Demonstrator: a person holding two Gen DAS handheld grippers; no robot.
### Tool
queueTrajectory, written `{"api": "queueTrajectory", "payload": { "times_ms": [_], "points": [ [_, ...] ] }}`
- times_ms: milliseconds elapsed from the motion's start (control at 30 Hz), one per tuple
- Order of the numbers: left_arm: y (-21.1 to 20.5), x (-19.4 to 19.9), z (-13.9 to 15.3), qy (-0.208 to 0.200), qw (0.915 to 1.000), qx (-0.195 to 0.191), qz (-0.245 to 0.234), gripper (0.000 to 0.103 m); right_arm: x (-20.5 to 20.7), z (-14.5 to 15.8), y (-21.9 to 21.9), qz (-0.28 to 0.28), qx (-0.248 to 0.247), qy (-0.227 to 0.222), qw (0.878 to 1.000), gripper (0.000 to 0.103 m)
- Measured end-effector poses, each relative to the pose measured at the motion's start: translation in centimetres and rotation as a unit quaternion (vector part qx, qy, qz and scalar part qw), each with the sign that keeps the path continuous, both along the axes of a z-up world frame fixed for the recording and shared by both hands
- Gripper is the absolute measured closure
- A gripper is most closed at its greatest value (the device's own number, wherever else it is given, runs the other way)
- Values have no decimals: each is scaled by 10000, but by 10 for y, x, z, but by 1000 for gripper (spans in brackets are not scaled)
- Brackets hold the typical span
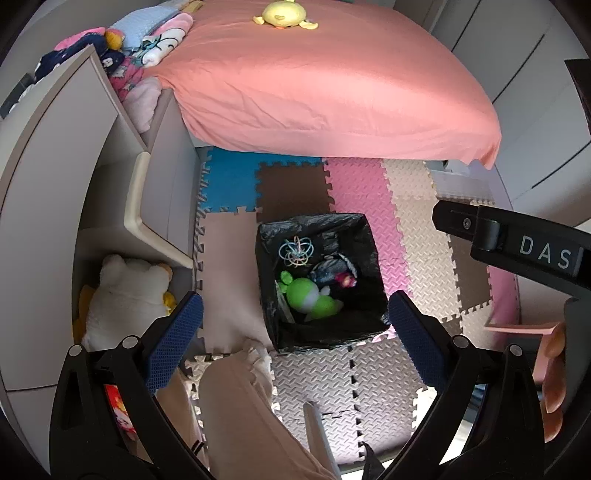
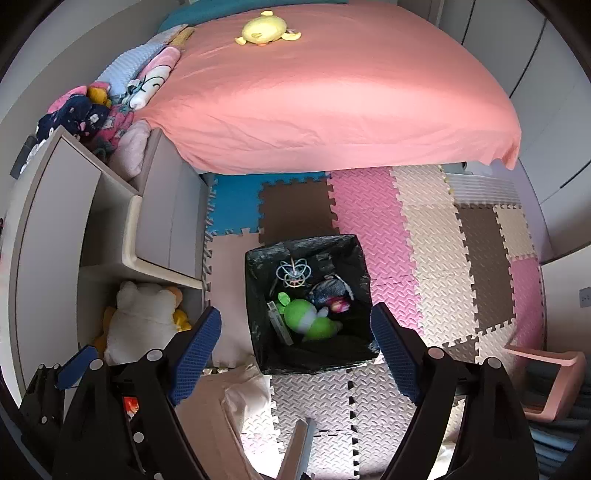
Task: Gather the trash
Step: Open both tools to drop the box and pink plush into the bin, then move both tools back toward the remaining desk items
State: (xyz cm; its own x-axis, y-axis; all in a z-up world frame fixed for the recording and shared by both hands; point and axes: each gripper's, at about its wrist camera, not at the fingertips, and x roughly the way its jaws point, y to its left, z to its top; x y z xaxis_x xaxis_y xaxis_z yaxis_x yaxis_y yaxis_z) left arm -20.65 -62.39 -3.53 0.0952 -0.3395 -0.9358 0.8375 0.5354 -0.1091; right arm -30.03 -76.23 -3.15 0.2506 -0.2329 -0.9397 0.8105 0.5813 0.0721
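A square bin with a black liner point(image 1: 266, 258) point(image 2: 255, 291) stands on the foam floor mat. Inside lie a green plush toy point(image 1: 310, 297) point(image 2: 310, 317), a ring-shaped rattle point(image 1: 295, 253) point(image 2: 293, 275), a dark bundle point(image 1: 330, 271) and a small pink item point(image 1: 345, 281). My left gripper point(image 1: 295, 301) hangs above the bin, pointing steeply down, open with nothing between its blue pads point(image 1: 177, 343). My right gripper point(image 2: 297, 312) hovers over the same bin, also open and empty. Its black body point(image 1: 517, 240) shows at the right of the left wrist view.
A bed with a pink sheet point(image 1: 332, 85) and a yellow plush point(image 1: 282, 14) fills the far side. A grey shelf unit point(image 1: 55, 166) on the left holds a white plush point(image 1: 125, 291). A person's beige trouser leg point(image 1: 236, 406) is below, and a pink tray point(image 2: 550, 384) lies at right.
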Motion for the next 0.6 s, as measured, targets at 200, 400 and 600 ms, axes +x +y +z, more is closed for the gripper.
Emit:
{"api": "queueTrajectory", "payload": {
  "times_ms": [200,400,600],
  "points": [
    [8,5,8,4,9999,-99,63,6,8,8,8,79,-46,-45,9999,20],
    [20,17,19,-52,9997,-224,119,6,24,19,21,204,-139,-112,9996,20],
    [43,43,34,-203,9986,-339,349,6,57,35,44,504,-247,-254,9981,20]
  ]
}}
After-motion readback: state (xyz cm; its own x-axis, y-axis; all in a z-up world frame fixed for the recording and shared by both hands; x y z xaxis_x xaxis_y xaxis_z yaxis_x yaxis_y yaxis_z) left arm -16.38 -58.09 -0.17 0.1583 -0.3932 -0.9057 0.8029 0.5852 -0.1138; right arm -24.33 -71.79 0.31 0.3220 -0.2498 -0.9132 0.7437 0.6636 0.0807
